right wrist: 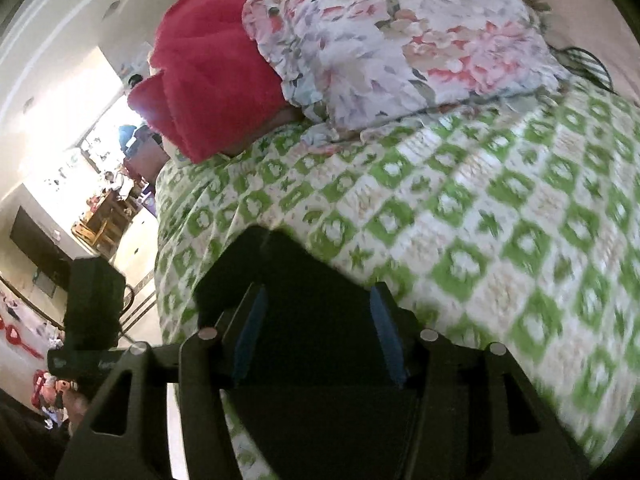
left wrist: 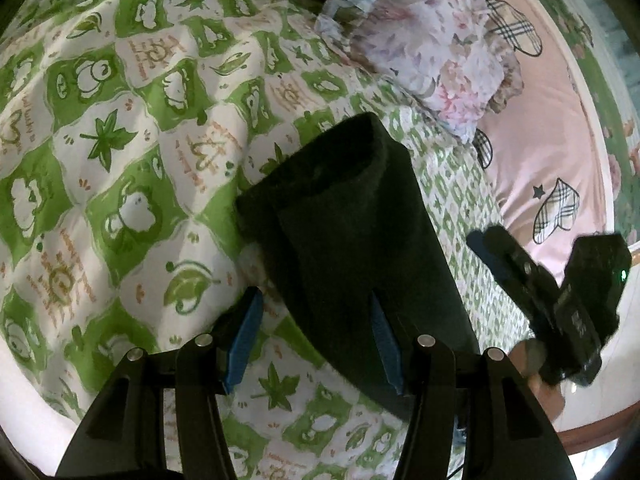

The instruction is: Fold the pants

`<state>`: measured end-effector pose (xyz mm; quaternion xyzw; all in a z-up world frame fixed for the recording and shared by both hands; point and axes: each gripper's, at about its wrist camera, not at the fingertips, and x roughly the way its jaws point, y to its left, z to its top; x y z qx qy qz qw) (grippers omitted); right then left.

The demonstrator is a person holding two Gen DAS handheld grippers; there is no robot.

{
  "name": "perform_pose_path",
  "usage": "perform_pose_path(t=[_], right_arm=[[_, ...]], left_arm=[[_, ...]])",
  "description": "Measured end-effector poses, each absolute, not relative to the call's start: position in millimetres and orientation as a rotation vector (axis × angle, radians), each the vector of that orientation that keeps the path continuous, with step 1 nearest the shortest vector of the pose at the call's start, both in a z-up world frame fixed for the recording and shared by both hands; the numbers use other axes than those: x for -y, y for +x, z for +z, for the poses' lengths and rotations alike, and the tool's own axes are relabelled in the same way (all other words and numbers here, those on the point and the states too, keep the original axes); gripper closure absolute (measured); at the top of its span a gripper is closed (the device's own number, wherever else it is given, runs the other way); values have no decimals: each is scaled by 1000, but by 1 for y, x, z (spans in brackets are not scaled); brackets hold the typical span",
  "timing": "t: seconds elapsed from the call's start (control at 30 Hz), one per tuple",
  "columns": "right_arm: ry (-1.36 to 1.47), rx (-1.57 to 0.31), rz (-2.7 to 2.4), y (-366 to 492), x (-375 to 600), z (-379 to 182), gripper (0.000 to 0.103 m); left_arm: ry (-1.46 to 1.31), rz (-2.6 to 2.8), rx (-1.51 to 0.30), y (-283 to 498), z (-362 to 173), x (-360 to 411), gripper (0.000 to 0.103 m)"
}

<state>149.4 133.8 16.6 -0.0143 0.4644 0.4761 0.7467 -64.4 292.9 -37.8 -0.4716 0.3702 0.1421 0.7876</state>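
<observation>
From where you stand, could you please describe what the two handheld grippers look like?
Both look alike. The left gripper has black plastic linkage arms with round silver pins at the joints, ending in flat blue finger pads. The right gripper has the same black frame, silver pins and blue pads. Seen from the left wrist, the right one carries a boxy black camera block with a small green light.

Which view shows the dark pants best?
The left wrist view: the dark pants lie there as a long folded strip on the green quilt, far end visible. The right wrist view shows only a blurred near portion.
</observation>
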Motion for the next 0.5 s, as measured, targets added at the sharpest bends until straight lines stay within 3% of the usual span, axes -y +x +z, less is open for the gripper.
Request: perform_pose_path(t=[0.37, 0.5], right_arm=[[-202, -1122, 1264, 170, -200, -5, 48], [-282, -1143, 1256, 170, -219, -19, 52]], left_arm=[[-1027, 340, -765, -59, -44, -293, 49], [-1018, 394, -763, -57, -45, -292, 64]])
